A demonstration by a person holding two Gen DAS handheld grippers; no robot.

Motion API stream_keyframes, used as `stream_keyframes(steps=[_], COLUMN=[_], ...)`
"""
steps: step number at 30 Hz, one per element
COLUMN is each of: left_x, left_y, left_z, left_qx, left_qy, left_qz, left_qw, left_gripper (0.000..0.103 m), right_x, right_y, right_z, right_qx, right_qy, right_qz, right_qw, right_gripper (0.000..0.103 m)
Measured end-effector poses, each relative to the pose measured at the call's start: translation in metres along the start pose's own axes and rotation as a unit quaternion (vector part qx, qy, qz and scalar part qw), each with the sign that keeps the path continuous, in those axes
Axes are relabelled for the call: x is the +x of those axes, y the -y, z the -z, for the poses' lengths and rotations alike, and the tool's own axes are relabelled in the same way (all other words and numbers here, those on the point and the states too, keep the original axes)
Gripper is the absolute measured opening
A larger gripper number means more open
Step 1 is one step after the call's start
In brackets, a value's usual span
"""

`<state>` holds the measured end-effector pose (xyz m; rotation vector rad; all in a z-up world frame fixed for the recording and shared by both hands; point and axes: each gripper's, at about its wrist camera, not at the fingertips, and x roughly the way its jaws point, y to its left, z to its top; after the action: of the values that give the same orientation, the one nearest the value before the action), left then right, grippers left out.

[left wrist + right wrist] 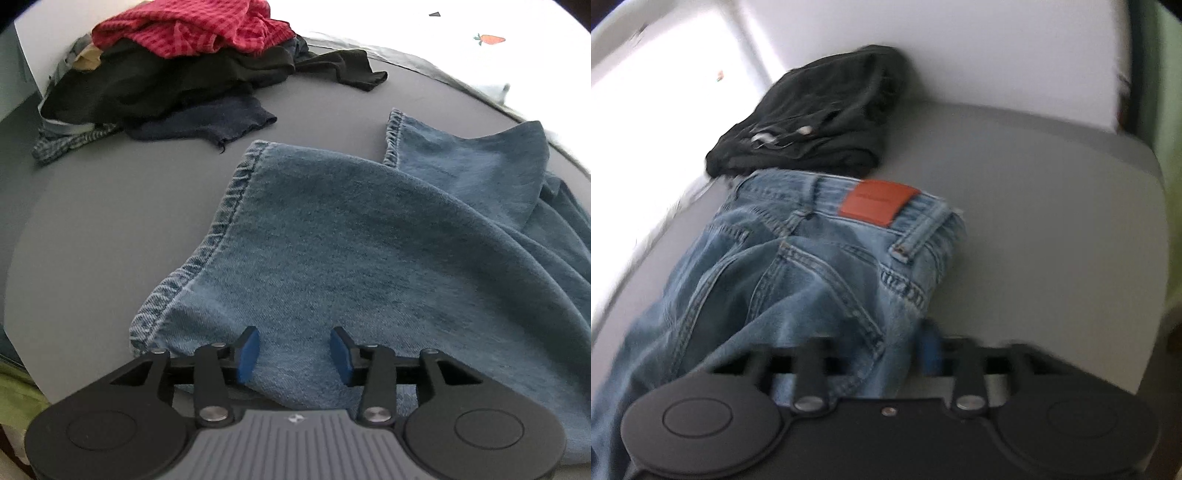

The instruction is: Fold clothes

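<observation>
Blue jeans lie on a grey table. The left wrist view shows their leg ends [351, 236], one hem laid over the other. My left gripper [294, 352] is open, its blue pads just above the denim near the closer hem. The right wrist view shows the waist end [820, 258] with an orange-brown leather patch [877, 203]. My right gripper [882, 354] is blurred; only its right blue pad [929, 350] shows, and denim covers the left finger, so the jaws seem to straddle the jeans' side edge.
A heap of unfolded clothes [177, 74], red checked cloth on top of black and navy pieces, sits at the far left of the table [110, 221]. A folded black garment [820, 118] lies beyond the jeans' waistband. A white wall stands behind it.
</observation>
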<state>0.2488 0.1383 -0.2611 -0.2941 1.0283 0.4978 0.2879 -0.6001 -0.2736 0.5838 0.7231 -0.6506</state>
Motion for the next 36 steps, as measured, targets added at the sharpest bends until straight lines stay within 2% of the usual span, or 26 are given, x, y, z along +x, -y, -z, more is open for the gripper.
stream_keyframes(steps=[3,5,8,11,12,13,14,15,17,19,20,23,25,30,33,34,36], left_x=[0.0,0.0,-0.001,-0.001,-0.001,-0.001,-0.002,-0.003,-0.01,-0.017,-0.022,-0.03,-0.029,-0.004,0.022,0.031,0.051], left_y=[0.003,0.003,0.006,0.007,0.006,0.005,0.005,0.004,0.001,-0.001,-0.002,0.001,0.011,0.028,0.033,0.034,0.037], left_z=[0.001,0.001,0.002,0.002,0.002,0.002,0.0,-0.001,-0.006,-0.011,-0.016,-0.037,-0.055,-0.1,-0.125,-0.133,-0.149], left_qx=[-0.006,-0.015,-0.014,-0.017,-0.019,-0.021,-0.023,-0.025,-0.031,-0.037,-0.038,-0.031,-0.013,0.023,0.034,0.038,0.046], left_qy=[0.002,0.0,0.0,0.001,0.001,0.0,-0.003,-0.005,0.004,0.014,0.025,0.049,0.06,0.081,0.079,0.077,0.07], left_qz=[-0.011,-0.013,-0.017,-0.018,-0.017,-0.015,-0.013,-0.011,-0.001,0.01,0.02,0.055,0.08,0.114,0.137,0.144,0.158], left_qw=[0.9999,0.9998,0.9998,0.9997,0.9997,0.9997,0.9996,0.9996,0.9995,0.9992,0.9988,0.9968,0.9949,0.9899,0.9869,0.9858,0.984], left_gripper=[0.046,0.046,0.048,0.048,0.048,0.049,0.049,0.049,0.049,0.049,0.049,0.054,0.059,0.06,0.062,0.066,0.066], right_x=[-0.013,-0.025,-0.02,0.01,0.02,0.019,0.016,0.014,-0.001,-0.018,-0.025,-0.045,-0.05,-0.033,-0.026,-0.025,-0.021], right_y=[-0.006,0.004,0.029,0.024,0.019,0.011,0.002,-0.006,-0.021,-0.038,-0.046,-0.081,-0.103,-0.157,-0.182,-0.189,-0.199], right_z=[-0.012,-0.032,-0.058,-0.053,-0.048,-0.044,-0.041,-0.037,-0.031,-0.025,-0.021,-0.007,0.007,0.055,0.09,0.1,0.122], right_qx=[-0.044,-0.048,0.015,-0.018,-0.039,-0.062,-0.085,-0.108,-0.134,-0.159,-0.169,-0.201,-0.21,-0.22,-0.221,-0.219,-0.21], right_qy=[0.028,0.06,0.043,-0.017,-0.035,-0.025,-0.014,-0.002,0.037,0.079,0.096,0.14,0.138,0.085,0.065,0.059,0.054], right_qz=[0.022,0.045,0.037,0.068,0.082,0.099,0.116,0.133,0.147,0.142,0.136,0.084,0.033,-0.035,-0.047,-0.046,-0.037], right_qw=[0.998,0.996,0.998,0.997,0.995,0.993,0.989,0.985,0.979,0.974,0.971,0.966,0.967,0.971,0.972,0.973,0.976], right_gripper=[0.007,0.006,0.006,0.008,0.014,0.017,0.026,0.044,0.063,0.077,0.088,0.101,0.102,0.103,0.103,0.103,0.103])
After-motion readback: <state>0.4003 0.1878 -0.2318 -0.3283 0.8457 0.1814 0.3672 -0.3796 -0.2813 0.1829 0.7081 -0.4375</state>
